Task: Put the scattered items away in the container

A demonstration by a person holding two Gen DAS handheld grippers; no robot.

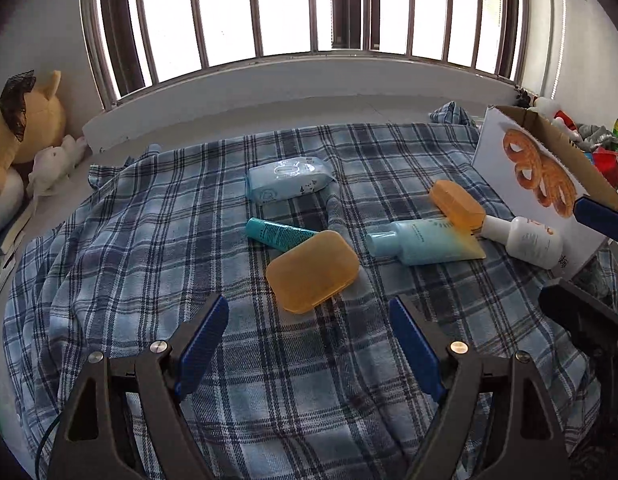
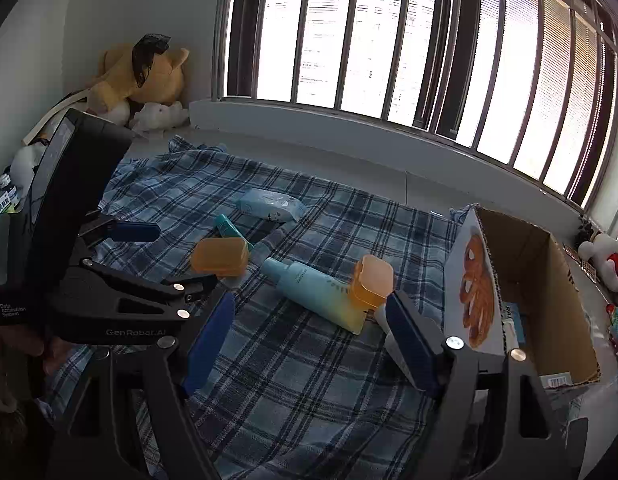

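On the plaid cloth (image 1: 149, 240) lie a wipes pack (image 1: 287, 178), a teal tube (image 1: 279, 233), an orange case (image 1: 312, 271), a blue-to-yellow tube (image 1: 425, 241), a second orange case (image 1: 457, 204) and a white bottle (image 1: 523, 238). The cardboard box (image 2: 525, 280) with a pastry picture stands at the right. My left gripper (image 1: 309, 320) is open and empty, just short of the near orange case. My right gripper (image 2: 309, 316) is open and empty, close to the blue-to-yellow tube (image 2: 317, 292) and the second orange case (image 2: 371, 280), with the white bottle (image 2: 383, 320) partly hidden behind its right finger.
Plush toys (image 1: 25, 136) sit in the left corner by the wall. A barred window with a sill (image 1: 301, 76) runs along the back. Small toys and clutter (image 1: 597, 148) lie behind the box. The left gripper's body (image 2: 109, 280) fills the left of the right wrist view.
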